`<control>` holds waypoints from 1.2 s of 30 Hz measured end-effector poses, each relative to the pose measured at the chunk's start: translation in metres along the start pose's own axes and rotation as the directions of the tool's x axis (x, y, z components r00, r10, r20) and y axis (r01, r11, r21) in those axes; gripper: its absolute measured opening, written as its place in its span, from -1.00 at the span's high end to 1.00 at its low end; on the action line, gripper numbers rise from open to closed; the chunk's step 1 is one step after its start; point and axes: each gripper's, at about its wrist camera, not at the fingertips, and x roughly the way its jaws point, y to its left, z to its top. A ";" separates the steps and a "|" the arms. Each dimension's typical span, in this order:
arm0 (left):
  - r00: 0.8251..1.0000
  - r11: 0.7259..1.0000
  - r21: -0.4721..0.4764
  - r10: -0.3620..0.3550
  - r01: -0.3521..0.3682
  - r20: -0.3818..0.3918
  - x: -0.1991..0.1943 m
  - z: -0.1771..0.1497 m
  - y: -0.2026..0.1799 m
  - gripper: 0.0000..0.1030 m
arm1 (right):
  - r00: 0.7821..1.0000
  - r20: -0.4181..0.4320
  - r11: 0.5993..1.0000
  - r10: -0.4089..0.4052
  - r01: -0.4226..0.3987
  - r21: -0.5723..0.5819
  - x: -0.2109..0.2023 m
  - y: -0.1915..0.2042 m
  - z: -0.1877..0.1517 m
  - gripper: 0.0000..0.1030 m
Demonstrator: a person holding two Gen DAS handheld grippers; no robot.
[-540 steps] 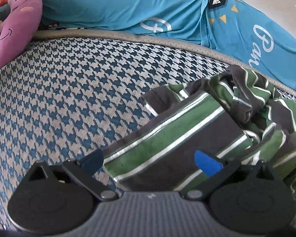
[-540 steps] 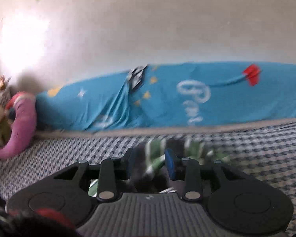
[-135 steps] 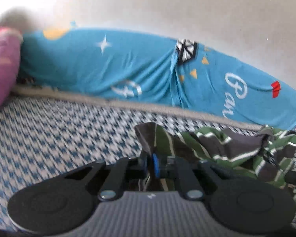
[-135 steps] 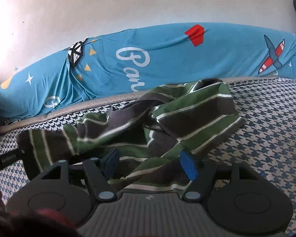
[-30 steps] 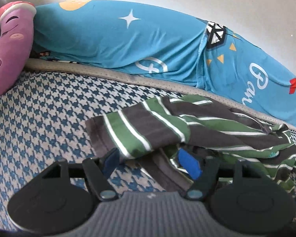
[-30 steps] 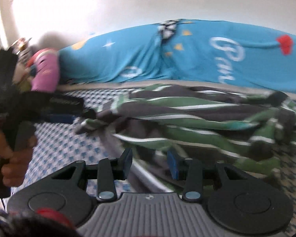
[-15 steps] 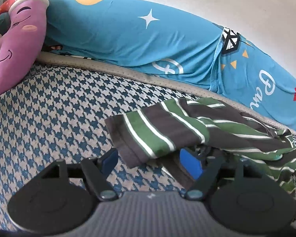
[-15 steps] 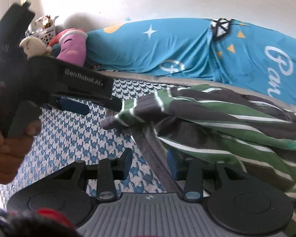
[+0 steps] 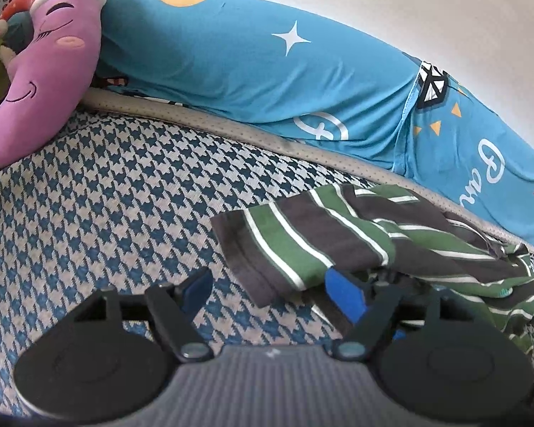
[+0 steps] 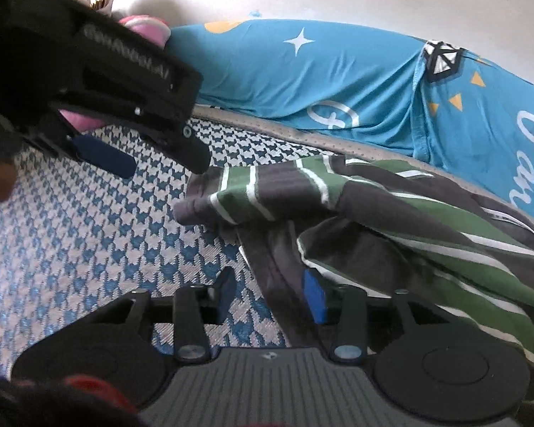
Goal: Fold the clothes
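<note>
Here, both claws, left (image 9: 272, 293) and right (image 10: 270, 297), are gaping wide, gripping nothing, each hovering near the striped shirt (image 9: 324, 238) lying crumpled on the mat (image 9: 106, 206).

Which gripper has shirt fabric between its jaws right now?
The right gripper: a dark strip of the striped shirt runs between its open jaws. The left gripper is open over bare houndstooth cover.

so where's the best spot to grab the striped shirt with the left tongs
Probably the flat sleeve end of the striped shirt, at its dark hem. It lies spread on the houndstooth mattress, with bare surface beside it, while the rest is bunched. Bring the open left tongs in low from the near-left side, one finger under the hem.
</note>
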 end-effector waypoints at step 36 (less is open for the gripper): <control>0.988 1.000 -0.005 0.010 -0.009 0.154 -0.062 0.023 0.019 -0.45 | 0.913 0.128 0.922 0.387 -0.384 -0.042 -0.096 0.060 -0.006 0.79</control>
